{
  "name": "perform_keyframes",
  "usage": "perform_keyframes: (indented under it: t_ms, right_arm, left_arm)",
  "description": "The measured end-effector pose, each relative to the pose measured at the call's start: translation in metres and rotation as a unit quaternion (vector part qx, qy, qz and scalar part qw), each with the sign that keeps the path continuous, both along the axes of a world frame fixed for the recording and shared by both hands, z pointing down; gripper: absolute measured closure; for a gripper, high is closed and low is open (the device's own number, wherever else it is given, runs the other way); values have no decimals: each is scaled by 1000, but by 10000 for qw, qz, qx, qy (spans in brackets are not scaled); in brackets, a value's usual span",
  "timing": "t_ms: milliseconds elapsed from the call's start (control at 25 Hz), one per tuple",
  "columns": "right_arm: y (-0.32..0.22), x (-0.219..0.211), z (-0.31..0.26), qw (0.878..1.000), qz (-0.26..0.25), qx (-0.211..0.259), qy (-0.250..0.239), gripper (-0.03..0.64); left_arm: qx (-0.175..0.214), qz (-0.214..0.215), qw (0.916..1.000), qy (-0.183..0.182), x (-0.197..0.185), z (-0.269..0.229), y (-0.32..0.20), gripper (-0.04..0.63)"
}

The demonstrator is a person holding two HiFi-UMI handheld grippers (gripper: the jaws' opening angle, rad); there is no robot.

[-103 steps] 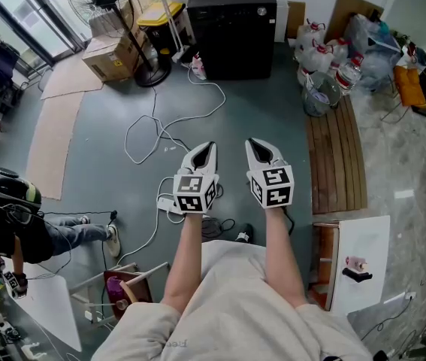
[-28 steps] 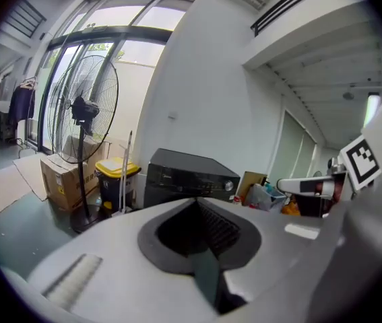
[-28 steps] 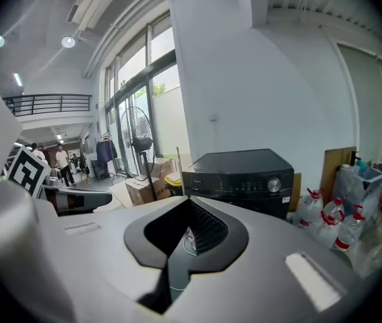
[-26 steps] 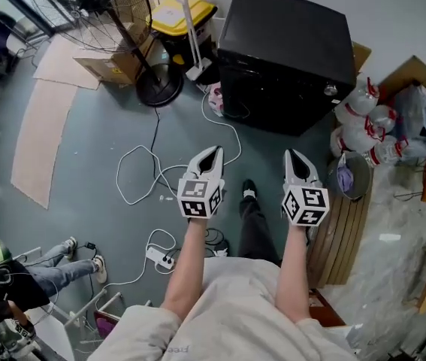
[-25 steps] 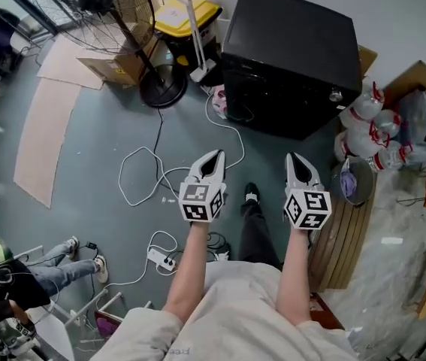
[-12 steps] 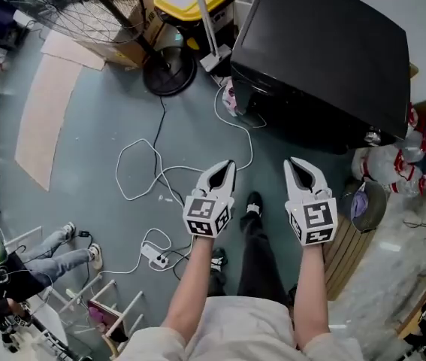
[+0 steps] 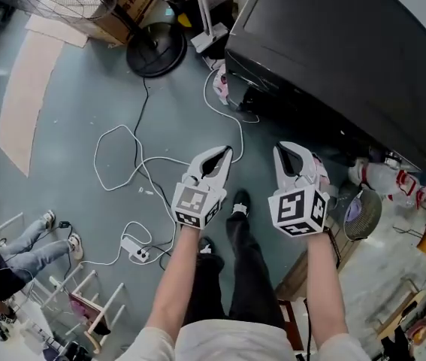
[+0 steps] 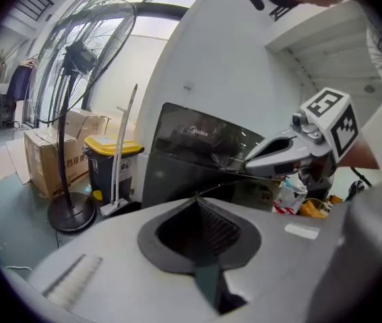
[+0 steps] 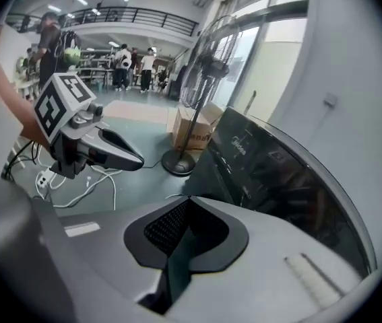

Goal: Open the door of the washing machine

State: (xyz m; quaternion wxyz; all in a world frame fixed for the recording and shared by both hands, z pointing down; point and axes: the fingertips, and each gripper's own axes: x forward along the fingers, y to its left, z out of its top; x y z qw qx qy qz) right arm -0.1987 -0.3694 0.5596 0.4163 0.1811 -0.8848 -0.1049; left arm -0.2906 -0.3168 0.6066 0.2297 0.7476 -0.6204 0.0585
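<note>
Just short of the black washing machine (image 7: pixel 333 59), the left gripper (image 7: pixel 228 151) and right gripper (image 7: pixel 279 148), both shut tight and empty, have come far nearer than a second ago, so the approach looks nearly done, its door (image 8: pixel 194 159) still closed and untouched.

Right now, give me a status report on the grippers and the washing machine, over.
Left hand-held gripper shut, empty; right hand-held gripper shut, empty. Washing machine ahead, untouched, door looks closed. White cable loops on floor before it.
</note>
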Motion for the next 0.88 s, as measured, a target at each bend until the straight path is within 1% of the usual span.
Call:
perform_keyframes:
  t_ms: [120, 240, 320, 440, 640, 760, 880]
  right_arm:
    - [-7, -14, 20, 9984, -273, 239, 442, 615]
    - [-13, -28, 40, 9964, -345, 400, 667, 612]
    - [-16, -39, 52, 9940, -449, 537, 841, 611]
    - [-19, -51, 71, 9887, -612, 656, 1202, 578]
    - [-35, -55, 92, 9811, -449, 738, 1732, 526]
    - [-43, -56, 101, 9749, -409, 829, 2027, 508]
    - [-54, -50, 110, 9648, -436, 919, 2424, 495]
  left_arm:
    - [98, 201, 9997, -80, -1, 18, -16, 538]
    - [86, 532, 9983, -226, -3, 34, -28, 537]
    - [94, 779, 9966, -230, -5, 46, -38, 537]
    - [49, 1132, 9932, -265, -12, 68, -52, 537]
    - [-37, 1817, 9822, -469, -17, 90, -75, 529]
    - [-104, 2108, 9760, -534, -21, 101, -85, 493]
    - [-146, 2451, 9678, -563, -16, 105, -98, 450]
